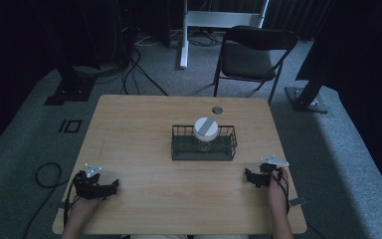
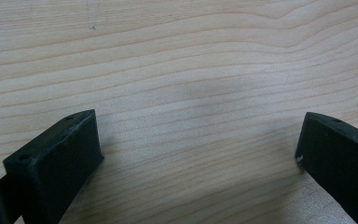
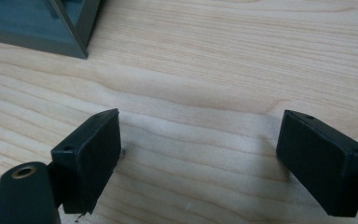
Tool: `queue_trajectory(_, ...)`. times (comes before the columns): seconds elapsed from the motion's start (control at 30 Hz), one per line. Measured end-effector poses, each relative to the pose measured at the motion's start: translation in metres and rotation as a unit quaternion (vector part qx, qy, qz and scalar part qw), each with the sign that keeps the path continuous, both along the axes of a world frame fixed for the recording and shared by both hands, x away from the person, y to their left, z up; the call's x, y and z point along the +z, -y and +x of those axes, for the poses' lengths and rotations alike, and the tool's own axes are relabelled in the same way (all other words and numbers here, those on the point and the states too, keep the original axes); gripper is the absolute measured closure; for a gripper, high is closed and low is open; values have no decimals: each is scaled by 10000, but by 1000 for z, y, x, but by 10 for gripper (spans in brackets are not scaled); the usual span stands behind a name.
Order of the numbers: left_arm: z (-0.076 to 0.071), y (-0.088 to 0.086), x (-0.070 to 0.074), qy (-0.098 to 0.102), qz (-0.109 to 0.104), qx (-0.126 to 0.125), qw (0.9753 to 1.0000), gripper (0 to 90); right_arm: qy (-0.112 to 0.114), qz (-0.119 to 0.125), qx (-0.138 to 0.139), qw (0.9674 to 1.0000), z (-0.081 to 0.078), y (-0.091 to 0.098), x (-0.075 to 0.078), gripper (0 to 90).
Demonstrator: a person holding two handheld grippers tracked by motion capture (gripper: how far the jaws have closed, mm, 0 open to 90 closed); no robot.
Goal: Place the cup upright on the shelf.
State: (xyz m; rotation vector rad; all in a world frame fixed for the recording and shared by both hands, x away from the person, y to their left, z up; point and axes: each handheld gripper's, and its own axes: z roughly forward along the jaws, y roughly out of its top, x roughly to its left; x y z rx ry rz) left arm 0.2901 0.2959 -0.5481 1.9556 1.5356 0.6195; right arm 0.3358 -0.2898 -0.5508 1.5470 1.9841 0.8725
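A dark wire basket [image 1: 179, 149] stands in the middle of the wooden table [image 1: 139, 129]. Inside it is a clear jar with a white lid [image 1: 206, 128] crossed by a grey band. My left gripper [image 1: 110, 188] rests near the front left corner, held by a hand; in the left gripper view it [image 2: 200, 140] is open over bare wood. My right gripper [image 1: 248, 176] rests at the front right, held by the other hand. In the right gripper view it [image 3: 198, 140] is open, with a corner of the basket [image 3: 81, 28] at the top left.
A small round grommet hole [image 1: 217, 109] sits near the table's far edge. Behind the table stands a black folding chair [image 1: 251, 57]. Cables [image 1: 129, 69] run over the grey carpet, and dark stands flank the table at left and right.
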Motion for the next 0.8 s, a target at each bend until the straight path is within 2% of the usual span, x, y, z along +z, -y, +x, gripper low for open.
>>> queue_trajectory(0.2,0,0,0,0,0,0,10000,1,-16,-38,-101,9999,0,2,0,120)
queue_trajectory(0.8,0,0,0,0,1,-2,10000,1,-28,-35,-108,9999,0,2,0,116)
